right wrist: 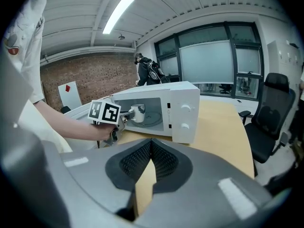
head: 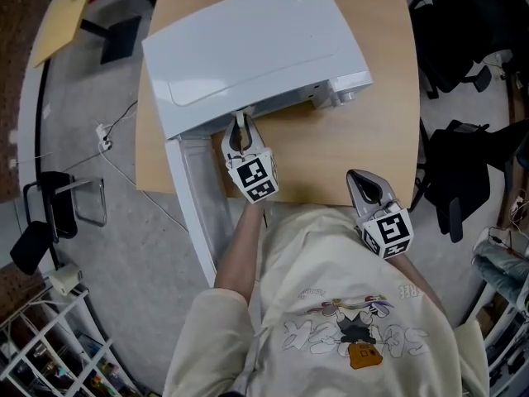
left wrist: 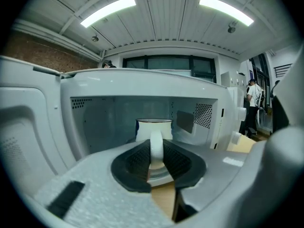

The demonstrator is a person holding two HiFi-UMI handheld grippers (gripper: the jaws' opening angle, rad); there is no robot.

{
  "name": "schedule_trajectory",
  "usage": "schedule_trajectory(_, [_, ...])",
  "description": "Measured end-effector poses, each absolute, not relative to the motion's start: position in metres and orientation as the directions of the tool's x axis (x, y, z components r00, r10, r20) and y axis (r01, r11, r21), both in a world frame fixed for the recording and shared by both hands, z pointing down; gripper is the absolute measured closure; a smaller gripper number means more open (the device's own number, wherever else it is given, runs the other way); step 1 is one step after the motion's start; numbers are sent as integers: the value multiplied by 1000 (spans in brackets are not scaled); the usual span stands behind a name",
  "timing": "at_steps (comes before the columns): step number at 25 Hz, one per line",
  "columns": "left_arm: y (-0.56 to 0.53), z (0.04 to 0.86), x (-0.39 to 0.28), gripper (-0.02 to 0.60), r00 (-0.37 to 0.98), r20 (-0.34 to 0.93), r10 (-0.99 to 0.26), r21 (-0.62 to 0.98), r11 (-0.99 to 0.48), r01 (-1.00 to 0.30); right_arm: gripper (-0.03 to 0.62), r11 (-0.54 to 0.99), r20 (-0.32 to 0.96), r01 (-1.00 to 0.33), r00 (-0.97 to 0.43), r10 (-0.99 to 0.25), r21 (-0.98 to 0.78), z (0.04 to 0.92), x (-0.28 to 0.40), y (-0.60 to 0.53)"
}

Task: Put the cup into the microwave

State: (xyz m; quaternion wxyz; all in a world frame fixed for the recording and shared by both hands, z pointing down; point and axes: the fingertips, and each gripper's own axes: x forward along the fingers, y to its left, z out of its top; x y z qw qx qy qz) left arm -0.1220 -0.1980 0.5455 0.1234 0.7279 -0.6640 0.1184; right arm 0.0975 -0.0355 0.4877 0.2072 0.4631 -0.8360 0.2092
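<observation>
A white cup (left wrist: 154, 127) hangs by its handle from my left gripper (left wrist: 156, 148), whose jaws are shut on that handle. The cup sits inside the open cavity of the white microwave (left wrist: 95, 113). In the right gripper view the cup (right wrist: 137, 113) is above the glass turntable (right wrist: 151, 119), held by the left gripper (right wrist: 124, 119). From the head view the left gripper (head: 240, 129) reaches under the microwave (head: 248, 48) front edge and the cup is hidden. My right gripper (head: 361, 180) hovers near the table's front edge, its pads together (right wrist: 151, 144) with nothing between them.
The microwave door (head: 194, 197) swings out to the left past the wooden table (head: 355, 139). The control panel with two knobs (right wrist: 183, 115) is on the microwave's right. A black office chair (right wrist: 270, 122) stands right of the table. A person (left wrist: 251, 103) stands in the background.
</observation>
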Motion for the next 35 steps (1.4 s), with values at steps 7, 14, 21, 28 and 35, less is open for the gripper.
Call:
schedule_trajectory(7, [-237, 563, -121, 515, 99, 362, -927, 16, -99, -995, 588, 442, 564, -883, -450, -693, -162, 493, 103, -38])
schedule_trajectory(14, [-248, 568, -121, 515, 105, 353, -930, 33, -99, -995, 588, 445, 557, -881, -453, -696, -161, 496, 100, -38])
schedule_trajectory(21, [-246, 574, -119, 515, 104, 350, -931, 24, -102, -994, 588, 429, 572, -886, -447, -687, -177, 499, 99, -35])
schedule_trajectory(28, [-242, 578, -119, 507, 96, 366, -926, 34, -90, -995, 588, 415, 580, -890, -441, -685, -186, 499, 101, -30])
schedule_trajectory(35, [-240, 573, -112, 400, 124, 363, -923, 36, -119, -992, 588, 422, 571, -887, -449, -687, -189, 496, 103, -25])
